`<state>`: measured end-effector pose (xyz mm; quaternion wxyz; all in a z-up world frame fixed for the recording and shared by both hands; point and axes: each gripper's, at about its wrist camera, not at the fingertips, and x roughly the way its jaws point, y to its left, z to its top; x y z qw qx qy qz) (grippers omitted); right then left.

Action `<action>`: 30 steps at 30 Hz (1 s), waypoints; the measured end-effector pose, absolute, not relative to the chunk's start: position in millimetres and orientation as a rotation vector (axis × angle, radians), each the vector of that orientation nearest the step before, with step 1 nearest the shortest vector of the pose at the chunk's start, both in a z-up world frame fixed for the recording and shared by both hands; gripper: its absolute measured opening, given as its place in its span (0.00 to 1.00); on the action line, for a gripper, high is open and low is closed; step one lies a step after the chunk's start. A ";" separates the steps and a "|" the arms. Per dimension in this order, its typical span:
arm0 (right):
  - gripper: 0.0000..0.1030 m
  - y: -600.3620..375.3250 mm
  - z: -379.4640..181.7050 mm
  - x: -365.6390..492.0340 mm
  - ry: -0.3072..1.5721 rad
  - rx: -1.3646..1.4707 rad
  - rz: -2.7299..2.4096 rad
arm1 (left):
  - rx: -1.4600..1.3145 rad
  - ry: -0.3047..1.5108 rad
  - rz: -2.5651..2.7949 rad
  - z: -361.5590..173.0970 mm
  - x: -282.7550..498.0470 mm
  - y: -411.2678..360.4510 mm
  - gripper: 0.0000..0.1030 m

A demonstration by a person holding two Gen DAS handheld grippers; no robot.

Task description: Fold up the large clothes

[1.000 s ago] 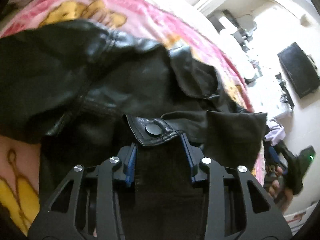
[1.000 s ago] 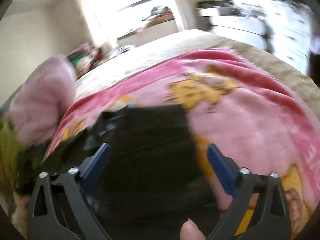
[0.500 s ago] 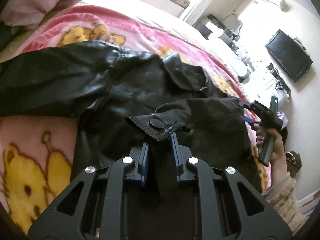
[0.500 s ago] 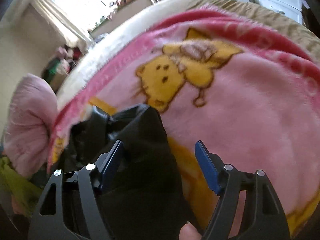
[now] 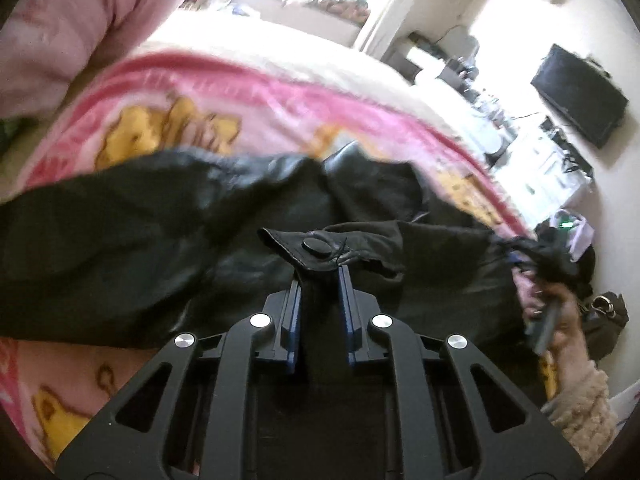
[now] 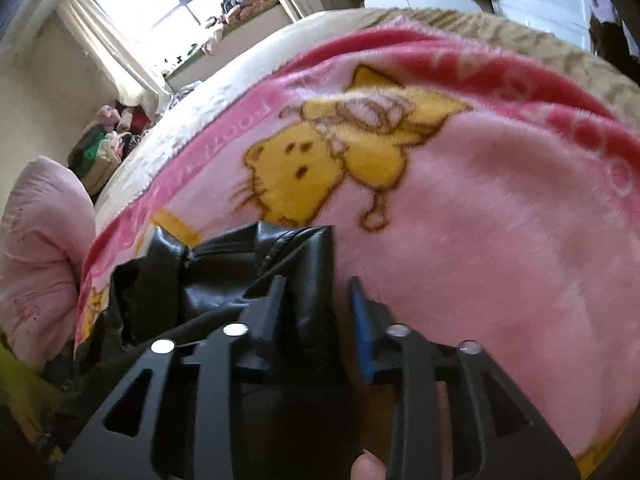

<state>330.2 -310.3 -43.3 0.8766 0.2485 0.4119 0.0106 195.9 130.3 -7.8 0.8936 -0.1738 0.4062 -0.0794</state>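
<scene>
On bed, black leather jacket spread over pink blanket; left gripper jaws clamped on snap-tab hem; right gripper jaws pinching opposite hem corner; step: hem gripped for fold; next, likely carry both corners toward collar together, keeping edge taut.

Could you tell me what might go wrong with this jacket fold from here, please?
1. The left gripper pinches only a small tab with a snap button; the heavy black jacket could slip free.
2. The right gripper holds a bunched edge, so the fold may land crooked on the pink blanket.
</scene>
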 end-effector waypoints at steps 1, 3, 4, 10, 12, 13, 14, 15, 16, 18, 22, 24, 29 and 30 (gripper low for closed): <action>0.41 -312.0 -33.8 321.8 0.835 0.505 0.004 | -0.352 0.854 -0.153 -12.9 197.5 133.9 0.09; 0.43 -306.8 -13.7 305.4 0.791 0.451 -0.001 | -0.339 0.868 -0.148 -20.1 199.2 139.2 0.09; 0.45 -302.7 -7.8 301.2 0.774 0.424 0.009 | -0.337 0.869 -0.154 -21.2 198.5 141.5 0.09; 0.64 -239.5 16.6 271.1 0.773 0.216 0.188 | -0.277 0.875 -0.163 -24.3 199.7 139.7 0.14; 0.70 -218.9 8.7 266.3 0.804 0.154 0.224 | -0.264 0.881 -0.141 -24.8 194.3 142.6 0.20; 0.70 -207.5 1.3 264.1 0.830 0.126 0.246 | -0.256 0.881 -0.126 -23.5 192.0 143.6 0.20; 0.70 -201.2 -4.0 263.5 0.847 0.112 0.256 | -0.246 0.878 -0.112 -21.3 188.6 146.3 0.20; 0.70 -194.4 -10.4 262.5 0.869 0.099 0.264 | -0.234 0.874 -0.096 -16.6 182.9 150.4 0.23; 0.70 -189.3 -15.8 261.9 0.887 0.094 0.273 | -0.223 0.870 -0.079 -12.6 179.1 152.7 0.27; 0.70 -179.7 -23.1 261.7 0.916 0.078 0.292 | -0.199 0.851 -0.053 -3.0 171.8 155.4 0.31; 0.80 -164.0 -23.6 248.7 0.919 0.070 0.318 | -0.194 0.841 -0.087 9.1 168.5 143.8 0.45; 0.81 -160.3 -27.2 244.3 0.936 0.081 0.322 | -0.183 0.855 -0.122 7.3 173.2 127.5 0.49; 0.81 -147.4 -45.7 241.9 1.009 0.020 0.300 | -0.110 0.965 -0.119 -28.7 190.0 95.2 0.58; 0.81 -146.3 -49.5 242.7 1.024 0.009 0.295 | -0.116 1.004 -0.108 -42.7 194.0 95.7 0.59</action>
